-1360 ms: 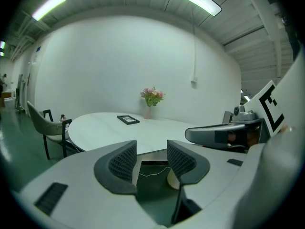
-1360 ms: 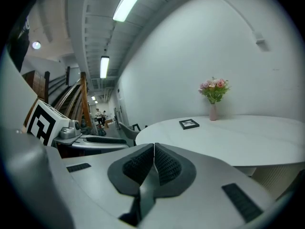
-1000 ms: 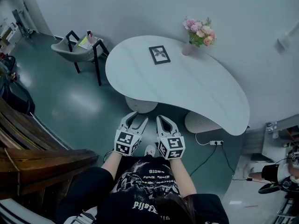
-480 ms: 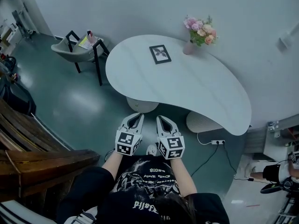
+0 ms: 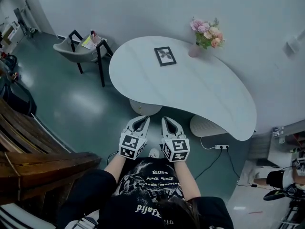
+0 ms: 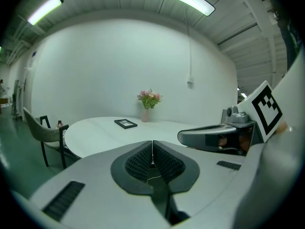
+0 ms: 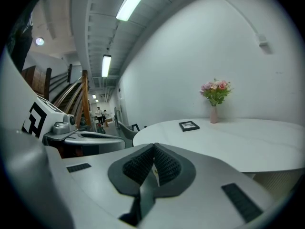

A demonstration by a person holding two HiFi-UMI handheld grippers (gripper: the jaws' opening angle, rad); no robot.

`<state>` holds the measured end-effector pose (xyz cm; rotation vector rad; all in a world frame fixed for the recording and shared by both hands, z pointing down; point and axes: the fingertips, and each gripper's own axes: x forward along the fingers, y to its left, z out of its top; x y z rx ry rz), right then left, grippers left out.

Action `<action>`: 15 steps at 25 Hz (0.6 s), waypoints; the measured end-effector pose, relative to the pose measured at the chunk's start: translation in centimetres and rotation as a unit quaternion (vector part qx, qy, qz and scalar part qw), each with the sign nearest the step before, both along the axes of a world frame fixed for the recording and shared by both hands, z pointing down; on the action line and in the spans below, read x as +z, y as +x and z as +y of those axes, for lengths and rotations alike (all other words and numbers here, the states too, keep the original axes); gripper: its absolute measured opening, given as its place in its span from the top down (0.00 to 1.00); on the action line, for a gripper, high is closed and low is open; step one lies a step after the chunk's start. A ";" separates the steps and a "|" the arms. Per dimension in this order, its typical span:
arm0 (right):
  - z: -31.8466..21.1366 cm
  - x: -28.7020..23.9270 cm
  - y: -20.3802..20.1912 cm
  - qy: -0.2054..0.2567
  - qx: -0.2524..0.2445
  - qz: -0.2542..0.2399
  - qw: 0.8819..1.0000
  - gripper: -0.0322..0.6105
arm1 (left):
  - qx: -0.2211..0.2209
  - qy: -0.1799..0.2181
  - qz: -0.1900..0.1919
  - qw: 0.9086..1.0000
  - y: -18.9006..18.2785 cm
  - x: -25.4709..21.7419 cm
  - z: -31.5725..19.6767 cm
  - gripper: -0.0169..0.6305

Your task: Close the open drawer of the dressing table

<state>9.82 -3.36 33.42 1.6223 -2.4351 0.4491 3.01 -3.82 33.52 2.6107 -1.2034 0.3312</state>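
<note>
Head view looks steeply down on a white kidney-shaped bench (image 5: 209,97), the dressing table, which stands against the pale wall just ahead of the person. Its top carries a dark picture frame (image 5: 165,56) lying flat and, nearer the wall, a vase of pink flowers (image 5: 205,35). The drawer cannot be made out in any view; only the top and two rounded pedestals (image 5: 144,108) under the bench's near edge are visible. The left gripper (image 5: 142,118) and the right gripper (image 5: 167,119) are held side by side, close together but apart, just short of the bench's near edge and above the green floor (image 5: 76,104), both aimed at the bench. In the left gripper view the jaws have just been closing and now stand pressed together, ribbed pads meeting with nothing between them. In the right gripper view the jaws are likewise pressed together at the tips and pinch nothing. A grey chair (image 5: 76,49) with black legs stands off the bench's left end, and a white power strip (image 5: 221,147) lies on the floor at the right.
</note>
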 end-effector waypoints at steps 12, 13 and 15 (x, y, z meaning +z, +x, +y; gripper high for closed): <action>0.2 0.7 -1.5 -0.009 -0.015 0.011 1.000 0.91 | -0.012 -0.011 -0.008 1.000 -1.7 1.3 0.4 0.94; 0.2 0.7 -1.6 -0.010 -0.015 0.011 1.000 0.91 | -0.013 -0.011 -0.007 1.000 -1.7 1.2 0.4 0.94; 0.2 0.8 -1.6 -0.009 -0.014 0.012 1.000 0.91 | -0.013 -0.009 -0.005 1.000 -1.7 1.1 0.4 0.94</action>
